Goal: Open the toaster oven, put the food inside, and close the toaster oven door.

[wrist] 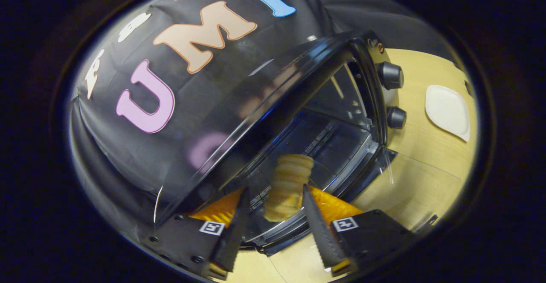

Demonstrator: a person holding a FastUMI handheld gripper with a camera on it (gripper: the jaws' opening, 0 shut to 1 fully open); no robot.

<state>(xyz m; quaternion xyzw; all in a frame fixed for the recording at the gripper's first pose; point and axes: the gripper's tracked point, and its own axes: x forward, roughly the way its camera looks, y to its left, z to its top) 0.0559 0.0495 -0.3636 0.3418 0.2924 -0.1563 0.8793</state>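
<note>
- Gripper view: the whole scene is sitting tilted, with the toaster oven [298, 116] running diagonally from the lower left of the frame up to the upper right.
- The gripper [273, 227] is showing at the bottom centre of the frame, its two fingers standing spread apart and pinching nothing.
- A ridged, tan, roll-shaped piece of food [286, 187] is lying just ahead of the fingers, in the gap between their tips; the right finger [318, 227] is sitting just beside it, and I cannot tell whether it is touching.
- The food is appearing against the oven's opening at the lower centre of the frame; whether it is resting on the rack or on the lowered glass door [294, 227] I cannot tell.
- The oven's dark top panel [239, 116] is reflecting the booth wall, filling the centre left of the frame.
- Two round black knobs [390, 75] are sitting one below the other on the oven's control side, in the upper right.
- A white plate [448, 111] is lying on the light wooden table [426, 176] at the right of the frame, well apart from the oven.
</note>
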